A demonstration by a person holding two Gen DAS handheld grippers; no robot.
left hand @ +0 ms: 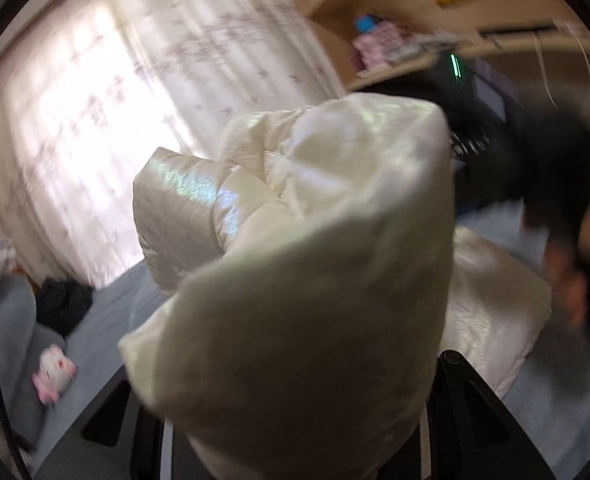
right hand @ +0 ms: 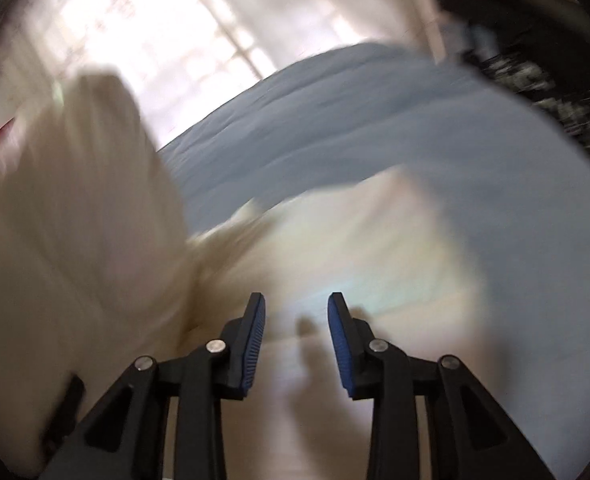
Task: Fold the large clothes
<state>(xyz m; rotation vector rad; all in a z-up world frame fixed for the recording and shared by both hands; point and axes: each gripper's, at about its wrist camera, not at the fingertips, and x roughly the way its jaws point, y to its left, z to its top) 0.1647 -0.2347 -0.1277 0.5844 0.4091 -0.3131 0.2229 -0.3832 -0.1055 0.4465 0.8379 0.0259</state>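
A large shiny cream puffer jacket (left hand: 303,264) fills the left wrist view. My left gripper (left hand: 295,432) is shut on a thick bunch of it and holds it lifted above the blue bed; the fingertips are hidden in the fabric. In the right wrist view the same jacket (right hand: 355,248) lies on the bed, with a lifted part (right hand: 75,200) at the left. My right gripper (right hand: 296,320) is open and empty, just above the jacket. Both views are motion-blurred.
A light blue bed sheet (right hand: 375,120) lies under the jacket. A bright curtained window (left hand: 115,100) is behind. Wooden shelves (left hand: 395,40) stand at the back right. A dark garment (left hand: 61,304) and a pink-white toy (left hand: 53,372) lie at the left. A person in black (left hand: 555,184) is at the right.
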